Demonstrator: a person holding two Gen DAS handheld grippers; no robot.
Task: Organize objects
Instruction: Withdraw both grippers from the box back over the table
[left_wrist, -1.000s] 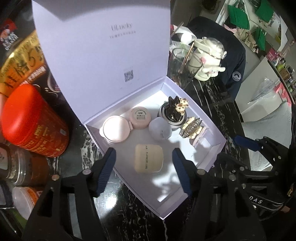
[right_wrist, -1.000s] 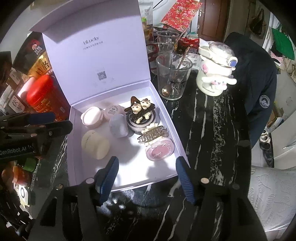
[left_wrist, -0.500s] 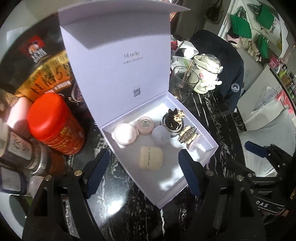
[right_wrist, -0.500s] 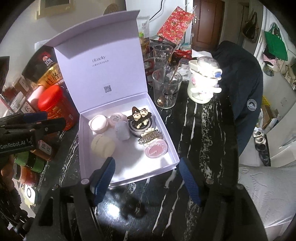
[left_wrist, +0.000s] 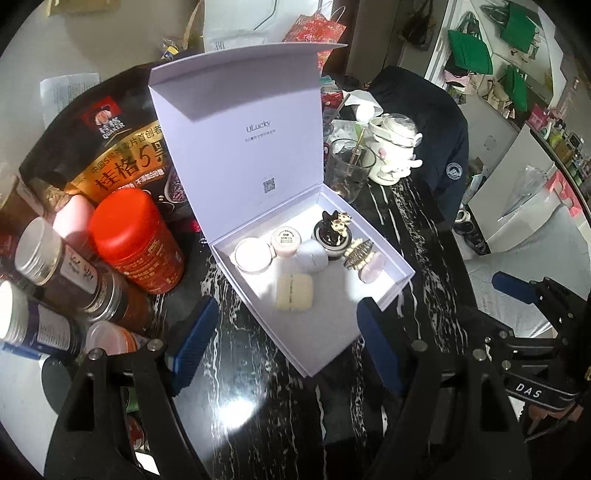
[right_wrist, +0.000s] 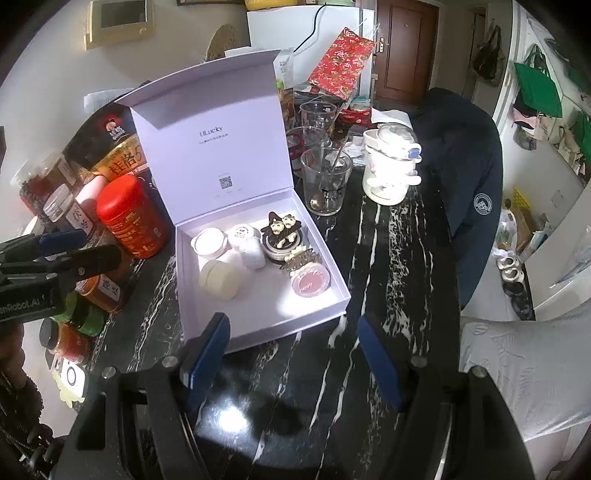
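While both grippers hang above the dark table (left_wrist: 258, 406), should treat the white box (left_wrist: 369, 317) as the place of work. Left gripper (left_wrist: 284, 339): jaws spread, nothing between them. Right gripper (right_wrist: 291, 354): jaws spread too, empty, near the front wall of the box.

Inside the box, toward the back: a pink compact (left_wrist: 253, 254), a small jar (left_wrist: 284, 240), a grey puff (left_wrist: 312, 256), a dark tin (left_wrist: 330, 236) with a figure clip on top, a hair claw (left_wrist: 358, 253) that seems to rest on a pink blush pan (right_wrist: 310, 280), and a cream case (left_wrist: 293, 293) alone in the middle. Lid (left_wrist: 236, 140) upright at the back.

For the step in hand, likely to shut the box: approach the lid from behind its top edge, push slowly forward, hold the base with the other gripper. Beware of the red can (left_wrist: 136, 236) just beside the box, and the glass (right_wrist: 325, 181) near the back corner. Possibly the clip stands too tall for the lid; hard to judge from here.
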